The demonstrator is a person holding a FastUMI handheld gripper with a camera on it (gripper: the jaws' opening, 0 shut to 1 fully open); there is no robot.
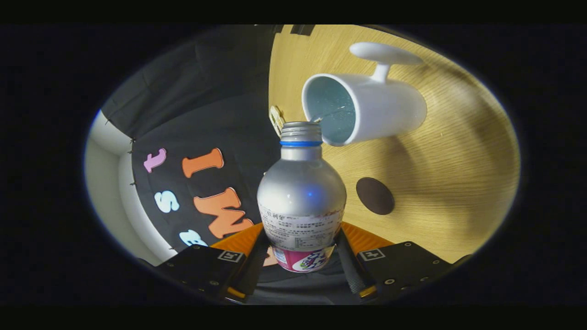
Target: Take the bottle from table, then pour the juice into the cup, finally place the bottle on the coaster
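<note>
Two fingers of tool (300, 250) pinching bottle (301, 201) at label, one per side, for firm hold while tipping. Bottle lying rolled over, uncapped neck reaching cup (364, 109) rim, mouth just beside opening, likely for pouring. Cup standing on table (458, 174), handle turned away from bottle. Coaster (375, 195) waiting nearby, bare, for final placement.
</note>
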